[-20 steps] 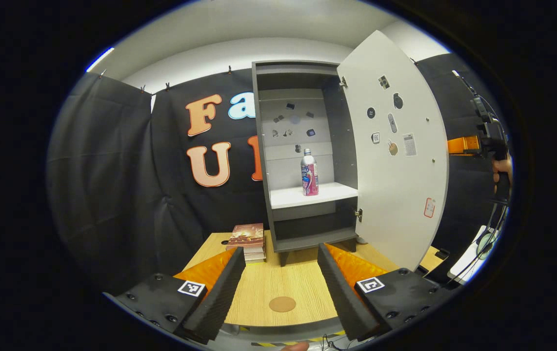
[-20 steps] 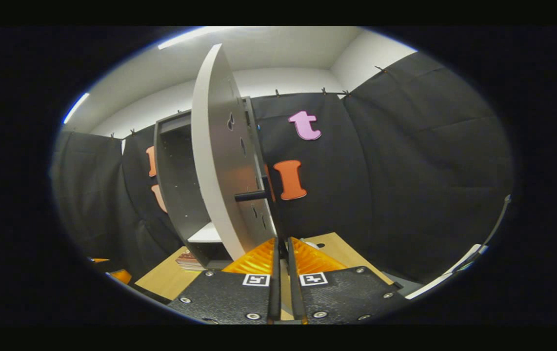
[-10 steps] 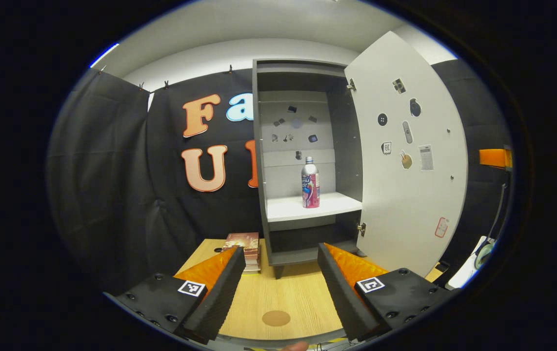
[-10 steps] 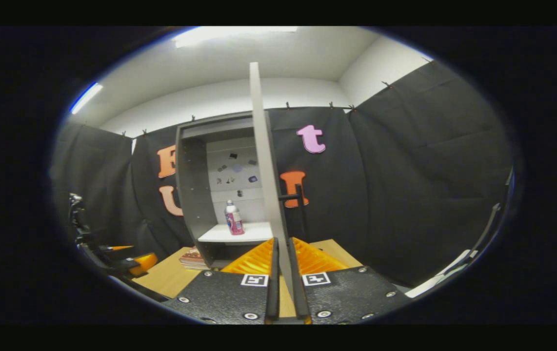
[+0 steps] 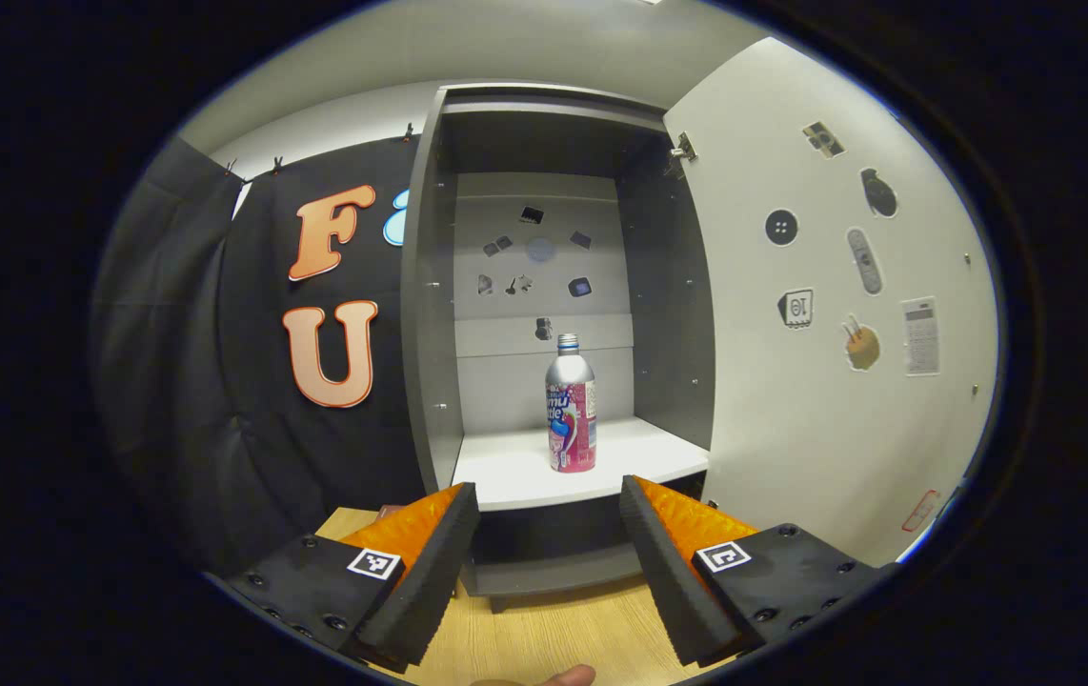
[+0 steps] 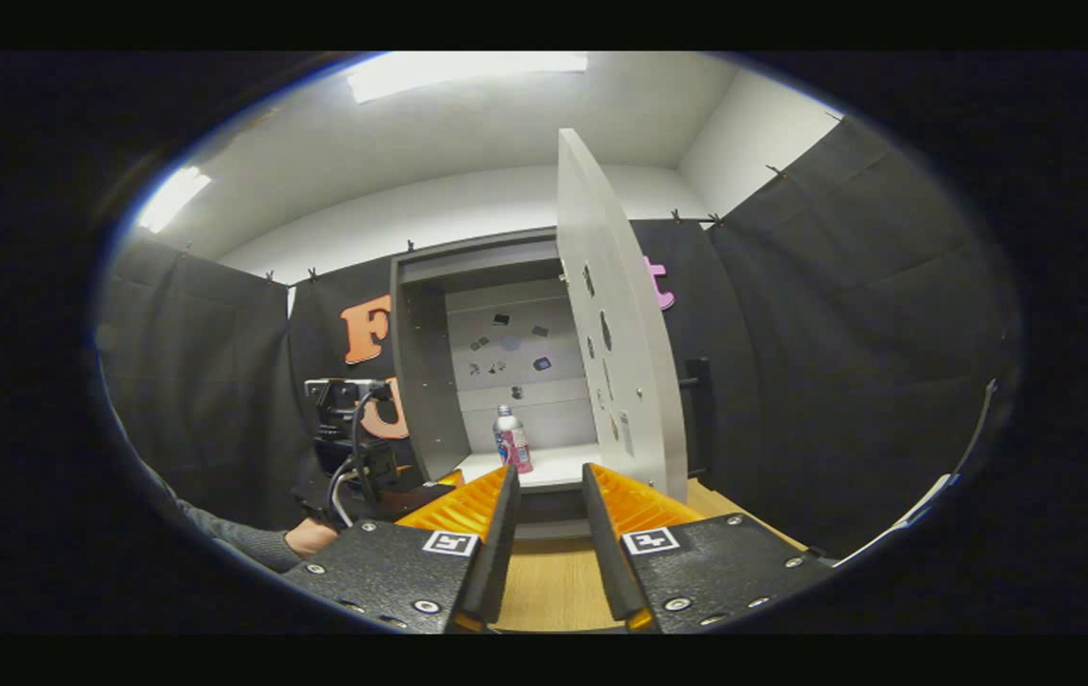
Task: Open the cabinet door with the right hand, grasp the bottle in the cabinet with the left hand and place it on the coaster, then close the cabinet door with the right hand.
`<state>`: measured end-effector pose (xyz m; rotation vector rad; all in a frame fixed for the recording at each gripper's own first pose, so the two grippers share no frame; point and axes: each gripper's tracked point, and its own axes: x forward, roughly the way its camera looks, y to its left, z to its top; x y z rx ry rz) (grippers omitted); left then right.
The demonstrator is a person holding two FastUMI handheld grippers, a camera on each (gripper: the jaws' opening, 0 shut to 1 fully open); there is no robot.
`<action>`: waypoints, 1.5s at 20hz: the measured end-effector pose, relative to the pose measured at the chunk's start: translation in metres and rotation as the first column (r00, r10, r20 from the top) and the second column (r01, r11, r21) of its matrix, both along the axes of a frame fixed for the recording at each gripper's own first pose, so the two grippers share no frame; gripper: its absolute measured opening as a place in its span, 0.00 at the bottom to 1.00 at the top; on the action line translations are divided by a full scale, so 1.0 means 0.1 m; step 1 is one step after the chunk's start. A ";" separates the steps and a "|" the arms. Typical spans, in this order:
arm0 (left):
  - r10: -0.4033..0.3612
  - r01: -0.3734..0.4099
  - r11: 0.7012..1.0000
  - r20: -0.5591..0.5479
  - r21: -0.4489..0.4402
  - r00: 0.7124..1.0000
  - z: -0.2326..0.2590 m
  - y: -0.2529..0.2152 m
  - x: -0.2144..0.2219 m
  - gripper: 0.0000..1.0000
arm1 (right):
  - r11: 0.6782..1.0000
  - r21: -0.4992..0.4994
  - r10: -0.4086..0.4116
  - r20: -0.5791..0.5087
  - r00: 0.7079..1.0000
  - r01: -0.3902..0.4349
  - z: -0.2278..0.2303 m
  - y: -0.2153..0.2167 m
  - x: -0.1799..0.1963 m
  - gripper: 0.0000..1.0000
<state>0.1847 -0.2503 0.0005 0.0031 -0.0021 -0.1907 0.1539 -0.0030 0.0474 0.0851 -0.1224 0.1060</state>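
So the pale grey cabinet door [image 5: 820,314] hangs open; left claw [image 5: 549,534] gapes empty below the silver-and-pink bottle [image 5: 571,405] at 12 o'clock, right claw [image 6: 547,534] slightly parted, empty. Grab, coaster, closing remain.

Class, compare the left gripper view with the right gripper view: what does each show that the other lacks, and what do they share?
Left gripper view: a fingertip at the bottom edge. Right gripper view: the white door with its black bar handle, a bright ceiling light, a grey sleeve. Shared: the open grey cabinet, the door's stickered inner face, the silver-and-pink bottle upright on the white shelf.
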 end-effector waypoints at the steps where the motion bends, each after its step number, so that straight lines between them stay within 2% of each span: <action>1: -0.006 0.006 1.000 0.006 -0.007 1.000 -0.01 -0.06 0.20 0.97 | 1.000 0.018 0.002 -0.014 1.000 -0.001 -0.08 0.02 0.12 0.44; 4: -0.029 0.029 0.999 -0.001 -0.033 1.000 -0.01 -0.22 0.70 0.97 | 0.998 0.052 -0.035 -0.080 0.996 0.039 -0.32 -0.03 0.44 0.51; 6: -0.042 0.042 0.998 -0.004 -0.049 0.999 -0.02 -0.30 1.00 0.97 | 0.997 0.061 -0.036 -0.082 0.996 0.041 -0.33 0.03 0.57 0.61; 7: -0.051 0.051 0.997 -0.004 -0.059 0.999 -0.02 -0.34 1.15 0.97 | 0.997 0.062 -0.032 -0.078 0.996 0.037 -0.31 0.08 0.63 0.58; 8: -0.063 0.062 0.996 -0.010 -0.063 0.998 -0.03 -0.39 1.29 0.94 | 0.998 0.059 -0.029 -0.080 0.996 0.034 -0.31 0.11 0.69 0.66; 9: -0.073 0.072 0.995 -0.015 -0.063 0.997 -0.06 -0.45 1.42 0.97 | 0.998 0.053 -0.029 -0.086 0.996 0.034 -0.33 0.14 0.77 0.68; 11: -0.073 0.071 0.996 -0.019 -0.058 0.997 -0.10 -0.51 1.65 0.96 | 0.998 0.044 -0.047 -0.122 0.991 0.052 -0.41 0.14 0.90 0.72; 12: -0.069 0.068 0.996 -0.015 -0.058 0.998 -0.11 -0.54 1.74 0.99 | 0.998 0.040 -0.048 -0.137 0.989 0.054 -0.45 0.16 0.94 0.79; 13: -0.075 0.074 0.995 -0.010 -0.061 0.997 -0.10 -0.57 1.82 0.97 | 0.997 0.038 -0.054 -0.148 0.988 0.060 -0.48 0.17 1.01 0.80; 15: -0.084 0.084 0.995 -0.001 -0.062 0.996 -0.09 -0.64 1.97 0.98 | 0.997 0.038 -0.058 -0.159 0.986 0.065 -0.49 0.20 1.08 0.67; 16: -0.088 0.087 0.994 0.001 -0.059 0.996 -0.09 -0.67 2.05 0.98 | 0.997 0.037 -0.061 -0.163 0.985 0.067 -0.50 0.21 1.11 0.75; 17: -0.087 0.087 0.995 0.003 -0.057 0.996 -0.09 -0.69 2.12 0.98 | 0.997 0.034 -0.066 -0.171 0.983 0.073 -0.51 0.22 1.15 0.75; 21: -0.084 0.085 0.996 0.006 -0.037 0.996 -0.11 -0.78 2.30 0.99 | 0.995 -0.005 -0.101 -0.215 0.971 0.102 -0.65 0.18 1.25 0.76; 22: -0.084 0.084 0.996 0.015 -0.038 0.996 -0.10 -0.80 2.34 0.98 | 0.994 -0.005 -0.104 -0.220 0.970 0.105 -0.68 0.17 1.24 0.76; 23: -0.081 0.081 0.996 0.014 -0.038 0.997 -0.12 -0.79 2.35 0.92 | 0.994 0.000 -0.105 -0.226 0.968 0.108 -0.70 0.18 1.25 0.76; 24: -0.085 0.085 0.996 0.010 -0.041 0.996 -0.10 -0.78 2.29 0.86 | 0.994 0.007 -0.105 -0.231 0.967 0.109 -0.72 0.18 1.24 0.76; 25: -0.086 0.087 0.995 0.007 -0.048 0.996 -0.10 -0.76 2.25 0.84 | 0.994 0.015 -0.102 -0.234 0.967 0.108 -0.72 0.17 1.27 0.76; 30: -0.075 0.078 0.994 0.043 -0.079 0.996 0.10 -0.56 1.86 0.87 | 0.995 0.018 -0.086 -0.250 0.964 0.093 -0.79 0.17 1.10 0.76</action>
